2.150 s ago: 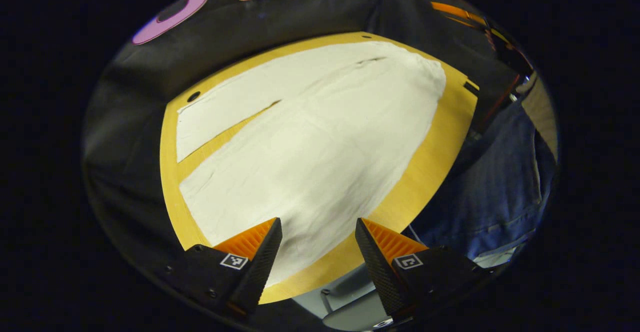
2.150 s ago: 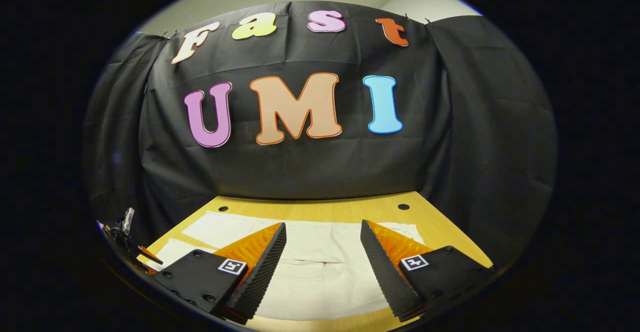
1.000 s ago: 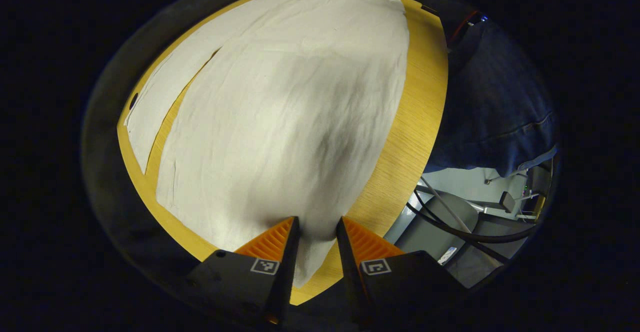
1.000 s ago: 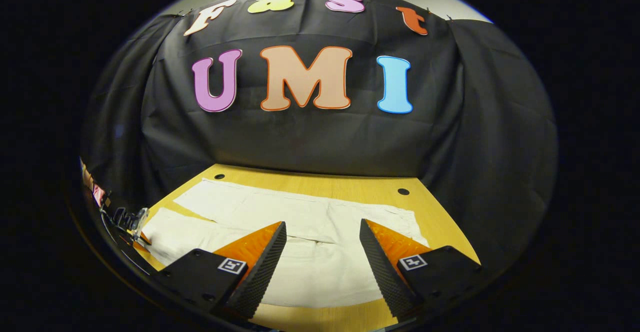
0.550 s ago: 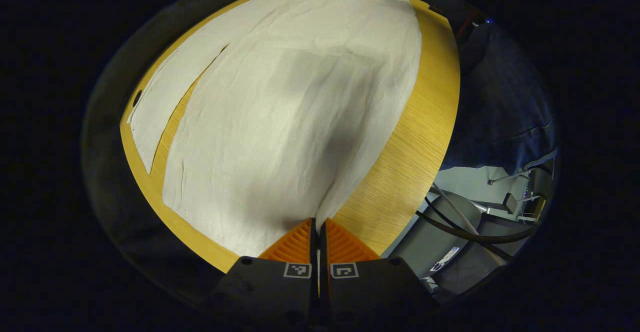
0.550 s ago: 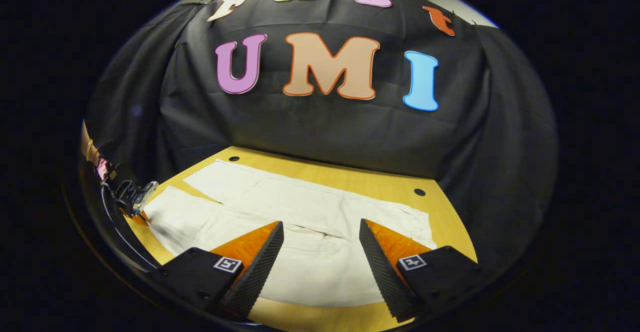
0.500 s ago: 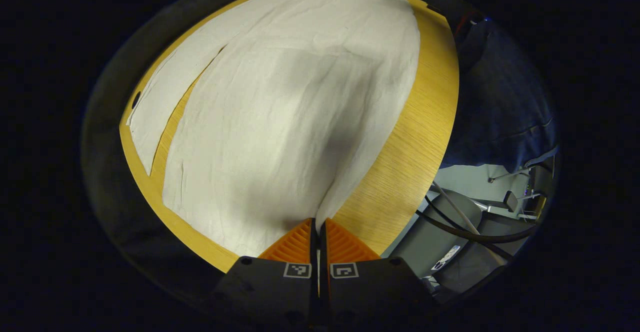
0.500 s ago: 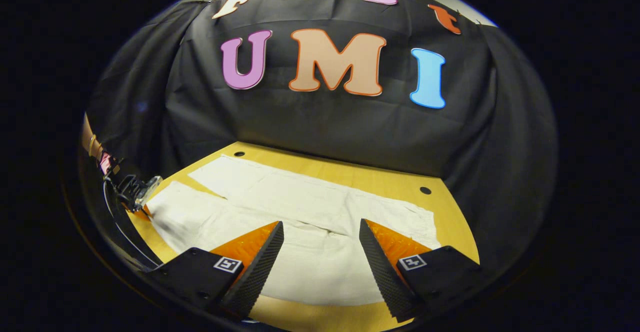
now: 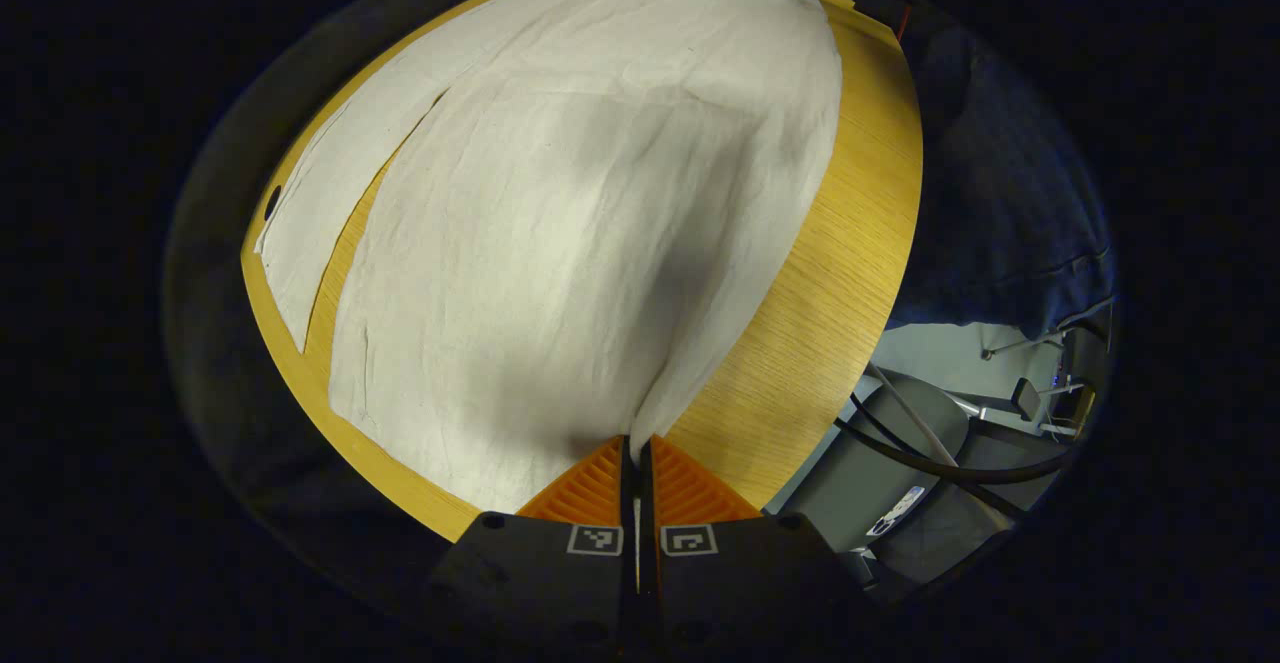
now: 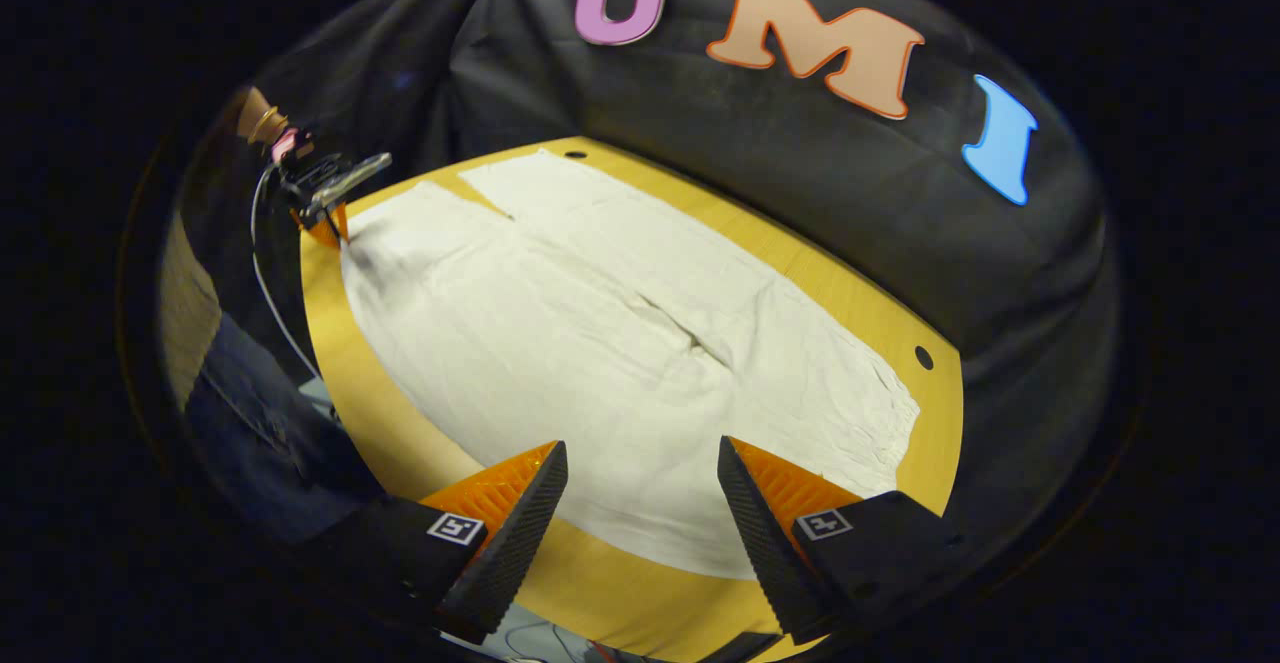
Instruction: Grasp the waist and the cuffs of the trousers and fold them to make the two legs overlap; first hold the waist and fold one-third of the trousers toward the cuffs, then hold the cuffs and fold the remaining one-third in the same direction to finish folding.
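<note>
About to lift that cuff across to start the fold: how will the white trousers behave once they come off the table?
The trousers look thin and creased, so probably floppy: expect sag. The left tongs pinch one cuff corner, where cloth already tents, so the leg likely trails. Lying flat on smooth table, they may slide.

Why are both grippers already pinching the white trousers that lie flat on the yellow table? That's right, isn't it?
Not quite. The left gripper is pinching the trousers at a cuff corner. The right gripper is open above the waist end, as the right gripper view shows. The trousers do lie flat on the yellow table.
</note>
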`<state>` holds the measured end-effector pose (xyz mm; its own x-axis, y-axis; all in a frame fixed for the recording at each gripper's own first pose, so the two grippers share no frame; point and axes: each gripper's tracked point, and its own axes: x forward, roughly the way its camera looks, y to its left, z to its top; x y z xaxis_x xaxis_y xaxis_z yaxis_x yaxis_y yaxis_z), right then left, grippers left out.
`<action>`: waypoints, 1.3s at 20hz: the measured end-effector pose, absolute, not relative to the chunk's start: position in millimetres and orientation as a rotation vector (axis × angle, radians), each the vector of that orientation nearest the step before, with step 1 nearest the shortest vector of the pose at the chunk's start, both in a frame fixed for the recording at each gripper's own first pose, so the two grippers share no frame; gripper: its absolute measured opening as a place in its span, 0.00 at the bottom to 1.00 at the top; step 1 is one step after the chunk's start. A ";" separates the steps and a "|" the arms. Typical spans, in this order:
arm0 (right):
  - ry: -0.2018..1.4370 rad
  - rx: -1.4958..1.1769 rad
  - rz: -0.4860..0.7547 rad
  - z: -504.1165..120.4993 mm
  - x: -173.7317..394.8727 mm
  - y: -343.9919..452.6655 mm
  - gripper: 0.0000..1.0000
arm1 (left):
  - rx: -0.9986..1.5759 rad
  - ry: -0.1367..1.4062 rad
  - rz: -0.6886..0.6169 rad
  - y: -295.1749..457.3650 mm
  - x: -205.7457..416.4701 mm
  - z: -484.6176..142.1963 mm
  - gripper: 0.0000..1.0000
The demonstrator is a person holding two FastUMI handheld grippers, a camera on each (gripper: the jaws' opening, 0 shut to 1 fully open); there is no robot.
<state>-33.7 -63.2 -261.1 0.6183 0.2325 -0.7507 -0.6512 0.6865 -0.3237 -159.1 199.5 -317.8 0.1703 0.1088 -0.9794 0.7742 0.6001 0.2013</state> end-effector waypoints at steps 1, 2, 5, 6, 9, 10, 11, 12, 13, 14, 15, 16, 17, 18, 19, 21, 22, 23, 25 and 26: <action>0.772 -0.682 0.561 -269.8 -34.0 -78.0 0.98 | 0.836 1.341 -0.561 198.9 -158.6 -317.4 0.00; 0.807 -0.731 0.582 -276.7 -35.6 -91.9 0.98 | 0.835 1.346 -0.559 198.8 -158.9 -317.9 0.00; 0.927 -0.842 0.633 -299.2 -41.9 -135.0 0.96 | 0.838 1.363 -0.562 198.9 -159.4 -317.8 0.00; 0.973 -0.869 0.644 -305.4 -43.8 -149.2 0.97 | 0.835 1.370 -0.562 199.1 -159.1 -317.6 0.00; 1.066 -0.924 0.658 -323.5 -43.0 -177.9 0.97 | 0.821 1.388 -0.556 199.4 -158.8 -317.5 0.00; 1.089 -0.946 0.658 -327.3 -41.4 -186.8 0.96 | 0.824 1.395 -0.558 200.0 -158.9 -318.5 0.00; 1.115 -0.971 0.660 -332.4 -40.9 -193.7 0.97 | 0.826 1.402 -0.559 201.1 -159.3 -319.0 0.00; 1.140 -1.001 0.662 -334.9 -42.0 -198.4 0.97 | 0.825 1.407 -0.557 201.4 -159.4 -319.2 0.00; 1.161 -1.024 0.669 -339.7 -42.2 -203.3 0.98 | 0.821 1.409 -0.554 200.7 -159.1 -319.7 0.00; 1.176 -1.038 0.677 -341.5 -41.0 -205.3 0.96 | 0.821 1.410 -0.553 200.5 -158.9 -319.5 0.00; 1.198 -1.044 0.682 -344.1 -44.0 -209.0 0.96 | 0.824 1.410 -0.553 200.2 -158.5 -319.5 0.00; 1.224 -1.046 0.689 -347.7 -45.5 -213.0 0.97 | 0.828 1.410 -0.553 201.2 -157.5 -319.9 0.00; 1.237 -1.035 0.699 -350.0 -44.8 -212.2 0.97 | 0.829 1.409 -0.552 201.2 -158.0 -319.6 0.00; 1.255 -1.032 0.706 -349.1 -44.6 -212.0 0.93 | 0.829 1.408 -0.550 201.7 -157.9 -319.9 0.00; 1.285 -1.021 0.720 -352.2 -48.2 -211.2 0.93 | 0.829 1.408 -0.550 201.7 -157.4 -319.3 0.00; 1.339 -1.016 0.715 -354.2 -48.8 -211.4 0.93 | 0.834 1.408 -0.551 201.4 -156.7 -318.2 0.00; 1.369 -1.013 0.701 -353.6 -48.4 -211.4 0.91 | 0.836 1.408 -0.551 201.2 -157.3 -318.6 0.00; 1.385 -1.020 0.697 -353.7 -49.3 -211.8 0.82 | 0.836 1.408 -0.551 200.7 -157.7 -319.0 0.00; 1.382 -1.031 0.707 -353.9 -47.0 -211.6 0.82 | 0.831 1.410 -0.551 200.0 -158.2 -318.6 0.00; 1.381 -1.024 0.705 -354.6 -46.2 -212.6 0.84 | 0.828 1.409 -0.546 200.3 -157.8 -319.3 0.00</action>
